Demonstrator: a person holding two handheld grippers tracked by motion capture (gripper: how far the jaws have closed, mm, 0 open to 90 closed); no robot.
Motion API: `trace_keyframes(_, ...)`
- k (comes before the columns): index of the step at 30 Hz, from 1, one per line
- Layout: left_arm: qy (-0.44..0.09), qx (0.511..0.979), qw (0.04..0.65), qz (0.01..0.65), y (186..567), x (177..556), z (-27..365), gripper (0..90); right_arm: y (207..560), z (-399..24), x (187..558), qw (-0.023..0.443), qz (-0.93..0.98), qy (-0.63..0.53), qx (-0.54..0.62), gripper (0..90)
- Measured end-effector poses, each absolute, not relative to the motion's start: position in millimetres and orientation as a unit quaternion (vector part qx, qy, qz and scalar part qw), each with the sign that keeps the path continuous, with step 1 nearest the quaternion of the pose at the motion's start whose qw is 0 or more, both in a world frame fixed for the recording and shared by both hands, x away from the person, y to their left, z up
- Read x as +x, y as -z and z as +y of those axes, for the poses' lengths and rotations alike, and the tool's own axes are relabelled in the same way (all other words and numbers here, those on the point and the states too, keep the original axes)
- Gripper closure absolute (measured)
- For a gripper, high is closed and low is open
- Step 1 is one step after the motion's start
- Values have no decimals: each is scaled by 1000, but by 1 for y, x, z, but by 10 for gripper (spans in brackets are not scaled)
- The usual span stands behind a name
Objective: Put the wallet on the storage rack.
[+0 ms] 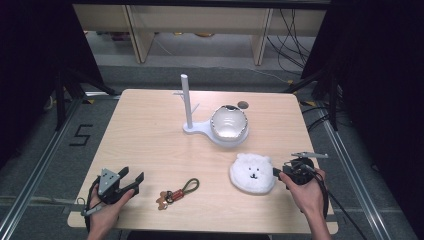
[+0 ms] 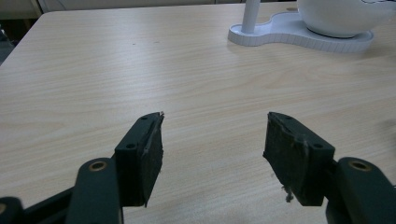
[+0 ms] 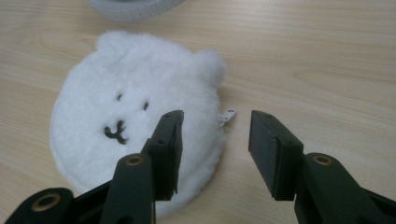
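On the near right part of the pale wood-grain table (image 1: pixel 150 130), a round, fluffy white bear-face pouch (image 1: pixel 252 173) lies flat, just beside the right gripper (image 1: pixel 278 172). In the right gripper view, that gripper's (image 3: pixel 214 140) jaws stand half open with nothing between the pads; a small white zipper tab (image 3: pixel 228 115) pokes from the pouch's (image 3: pixel 135 112) edge, just ahead of the gap. The likely step is pinching that tab or the plush rim. To do it well, come in low, centre the tab between the pads, and close gently, since soft pile compresses and slips. The left gripper (image 1: pixel 131 181) rests wide open and empty over bare table. A brown cord keychain (image 1: pixel 176 193) lies between the hands; a glossy white bowl (image 1: pixel 229 122) sits on a smooth white stand (image 1: pixel 192 127) farther back.
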State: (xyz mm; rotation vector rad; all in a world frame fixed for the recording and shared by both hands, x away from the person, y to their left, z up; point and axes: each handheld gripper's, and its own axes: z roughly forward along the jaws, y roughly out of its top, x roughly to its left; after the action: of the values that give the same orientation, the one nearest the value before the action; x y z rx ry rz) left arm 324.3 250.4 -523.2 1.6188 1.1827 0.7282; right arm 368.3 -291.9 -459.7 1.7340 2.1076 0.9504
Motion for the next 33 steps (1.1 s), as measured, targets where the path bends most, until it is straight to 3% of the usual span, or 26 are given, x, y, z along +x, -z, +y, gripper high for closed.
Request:
trace_keyframes(7,-298,662,485,488,524,324,250,365,459,-294,393,89,754,-301,577,550)
trace_keyframes(15,-299,662,482,490,523,323,250,365,460,-283,408,78,765,-282,574,534)
trace_keyframes(33,-300,663,484,486,524,323,250,365,467,-269,419,25,753,-260,604,384)
